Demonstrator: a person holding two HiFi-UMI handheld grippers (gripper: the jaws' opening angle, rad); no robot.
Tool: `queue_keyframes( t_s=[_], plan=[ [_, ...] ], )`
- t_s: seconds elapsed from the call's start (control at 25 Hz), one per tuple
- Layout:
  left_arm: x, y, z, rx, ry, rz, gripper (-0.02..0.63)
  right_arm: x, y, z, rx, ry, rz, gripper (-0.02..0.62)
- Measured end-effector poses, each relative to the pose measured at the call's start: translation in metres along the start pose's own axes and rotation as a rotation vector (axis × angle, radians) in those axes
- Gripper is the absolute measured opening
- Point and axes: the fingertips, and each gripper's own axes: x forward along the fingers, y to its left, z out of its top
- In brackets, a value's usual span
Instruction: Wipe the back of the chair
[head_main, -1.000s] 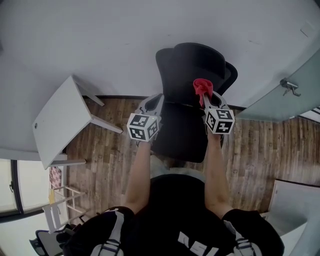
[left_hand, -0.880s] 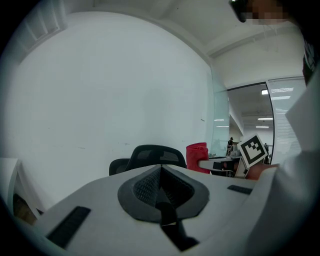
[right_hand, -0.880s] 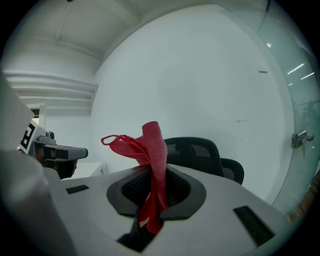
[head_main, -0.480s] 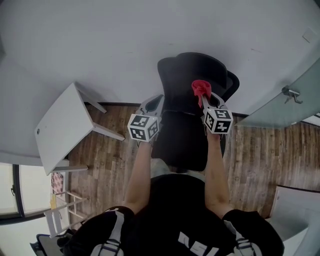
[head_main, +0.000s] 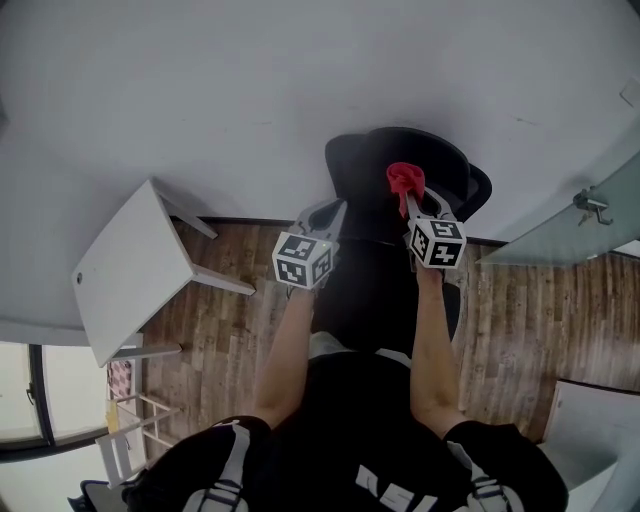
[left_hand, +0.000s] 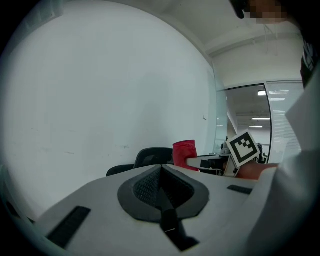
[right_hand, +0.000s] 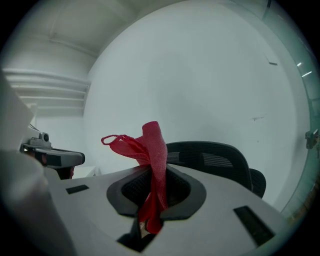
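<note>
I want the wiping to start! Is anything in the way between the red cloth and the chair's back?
Nothing visible is. The right gripper holds the red cloth, and the chair back sits just beyond it with only open air between.

Blk top (head_main: 345, 420), grey grippers (head_main: 333, 208) (head_main: 409, 197), b/w cubes (head_main: 303, 260) (head_main: 438, 243)

- chair (head_main: 452, 168) – seat and base hidden in head view beneath the person's forearms (head_main: 285, 350) and torso (head_main: 350, 430); lower back masked by the right gripper (right_hand: 153, 175) body in its own view
- red cloth (right_hand: 155, 145) – lower end buried between the jaws
- glass door (head_main: 590, 215) – cut by right edge
- pale rack (head_main: 108, 440) – lower left, too small to identify
</note>
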Motion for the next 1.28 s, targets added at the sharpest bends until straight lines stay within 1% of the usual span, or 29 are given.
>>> queue_keyframes(
  t_s=[0.28, 0.6, 0.8, 0.96, 1.08, 1.28],
  plan=[
    [0.025, 0.026, -0.005, -0.002, 0.031, -0.037, 0.025, 0.055, 0.004, -0.006, 0.028, 0.021, -0.005, 0.069],
    [0.042, 0.061, -0.007, -0.026, 0.047, -0.034, 0.025, 0.103, 0.001, -0.017, 0.048, 0.061, -0.011, 0.069],
    [0.045, 0.079, -0.012, -0.045, 0.055, -0.022, 0.025, 0.119, -0.009, -0.023, 0.064, 0.081, -0.041, 0.069],
    [0.049, 0.087, -0.015, -0.062, 0.054, -0.008, 0.025, 0.128, -0.013, -0.024, 0.059, 0.088, -0.039, 0.069],
    [0.053, 0.088, -0.016, -0.064, 0.056, -0.007, 0.025, 0.134, -0.013, -0.024, 0.057, 0.091, -0.036, 0.069],
    [0.057, 0.082, -0.015, -0.051, 0.060, -0.018, 0.025, 0.136, -0.021, -0.024, 0.070, 0.093, -0.060, 0.069]
  ],
)
